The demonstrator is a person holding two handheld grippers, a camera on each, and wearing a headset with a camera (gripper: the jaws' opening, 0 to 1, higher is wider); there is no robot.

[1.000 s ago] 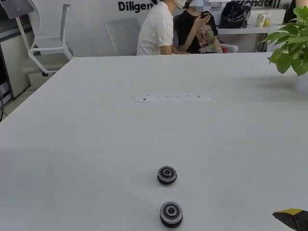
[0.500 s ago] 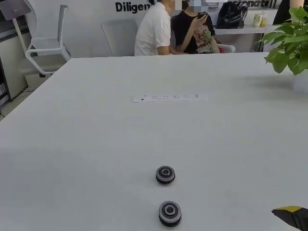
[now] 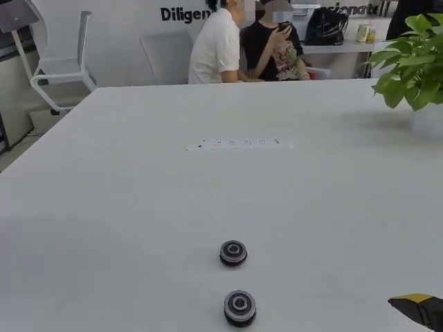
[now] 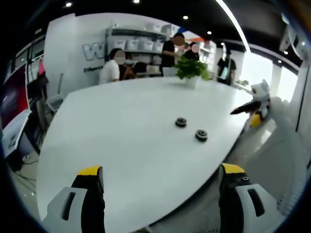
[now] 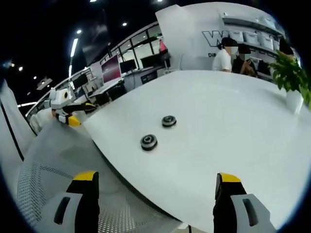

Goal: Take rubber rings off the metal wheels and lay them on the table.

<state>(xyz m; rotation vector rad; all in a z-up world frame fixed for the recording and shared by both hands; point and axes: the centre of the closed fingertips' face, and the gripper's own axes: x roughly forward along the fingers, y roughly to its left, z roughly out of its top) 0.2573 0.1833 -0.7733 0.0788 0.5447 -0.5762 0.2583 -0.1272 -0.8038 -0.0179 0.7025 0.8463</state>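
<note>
Two small metal wheels lie flat on the white table (image 3: 138, 207), each with a dark rubber ring around its rim. The far wheel (image 3: 233, 253) (image 4: 181, 122) (image 5: 168, 121) sits a short way behind the near wheel (image 3: 240, 308) (image 4: 201, 135) (image 5: 148, 141). My left gripper (image 4: 160, 170) is open and holds nothing, hovering off the table's edge well away from the wheels. My right gripper (image 5: 156, 176) is open too, also off the edge. Its yellow-tipped finger (image 3: 419, 308) pokes in at the bottom right of the head view.
A white power strip (image 3: 239, 144) is set into the table's middle. A potted green plant (image 3: 408, 66) stands at the far right. Two people sit beyond the far edge (image 3: 228, 48), and a white chair (image 3: 59, 66) stands at the far left.
The head camera has drifted a little, so the picture has shifted. The wheels and the gripper tip keep their places.
</note>
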